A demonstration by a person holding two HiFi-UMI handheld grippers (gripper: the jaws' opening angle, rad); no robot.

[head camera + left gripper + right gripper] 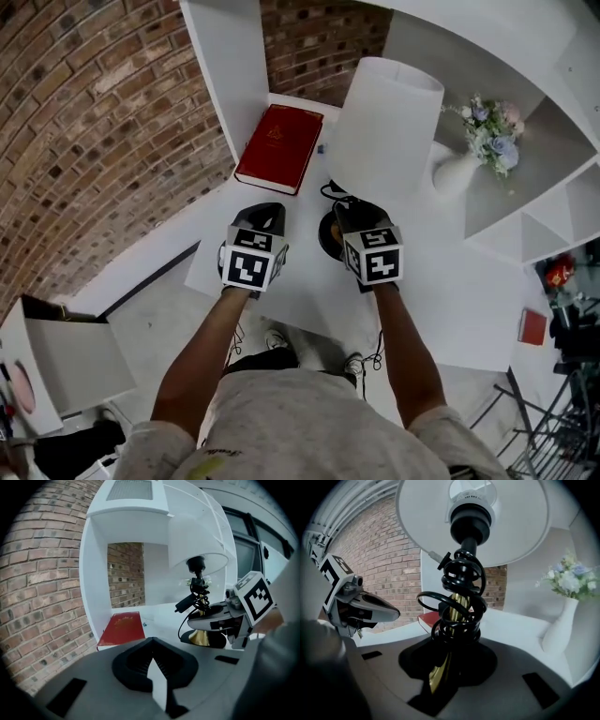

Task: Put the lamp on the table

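The lamp has a white shade [384, 127], a brass stem [457, 606] wound with black cord, and a dark round base [328, 236]. My right gripper [349, 211] is shut on the stem just above the base, and the brass shows between its jaws [450, 644]. The lamp stands upright, its base low over the white table [450, 291]; I cannot tell whether it touches. My left gripper [261, 214] hovers a little left of the base with its jaws together [151, 641] and nothing in them. From the left gripper view, the base [206, 639] sits under the right gripper [220, 616].
A red book [279, 145] lies flat at the back left beside a white upright panel [220, 75]. A white vase of flowers [459, 169] stands right of the lamp. White shelving [525, 187] rises at the right, and a brick wall [94, 122] runs along the left.
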